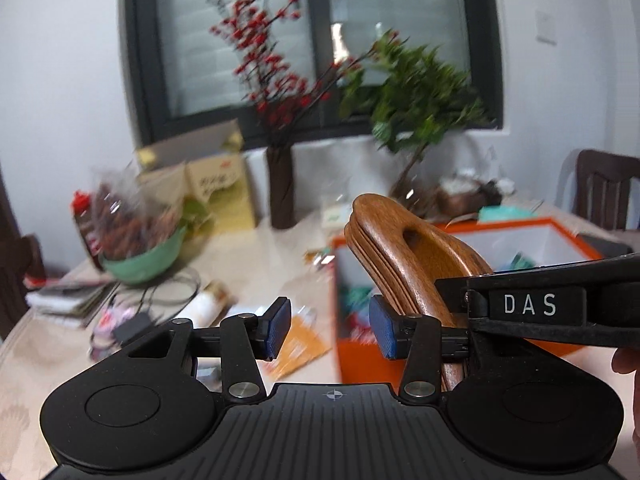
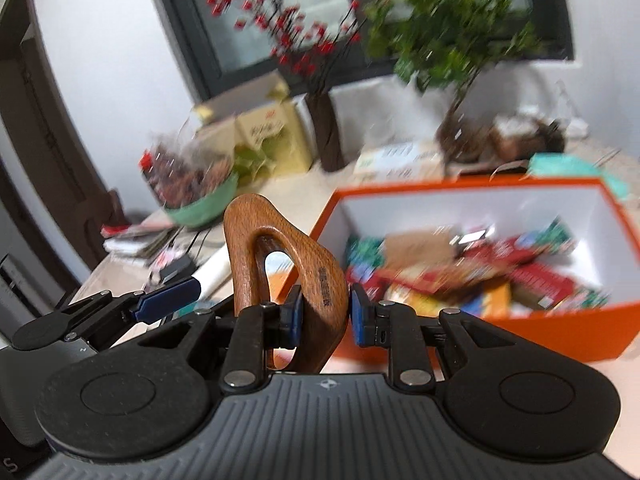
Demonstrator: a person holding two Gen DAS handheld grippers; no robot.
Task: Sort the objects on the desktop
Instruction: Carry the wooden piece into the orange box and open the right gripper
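— On the table [image 2: 304,188], what's biggest?

— An orange box [image 2: 472,332] with white inner walls, open-topped, packed with blurred colourful packets [image 2: 480,276]. Behind it stand a green plant [image 2: 444,28] and a dark vase [image 2: 326,136] of red berry branches; a green bowl [image 2: 200,208] sits off to the left.

— And the tools?

— Right tool [image 2: 324,314]: blue pads pinched onto a curved wooden piece [image 2: 316,276] with an oval hole, held up just left of the box. Left tool [image 1: 330,328]: pads spread apart, nothing between them; the wooden piece shows just beside its right pad.
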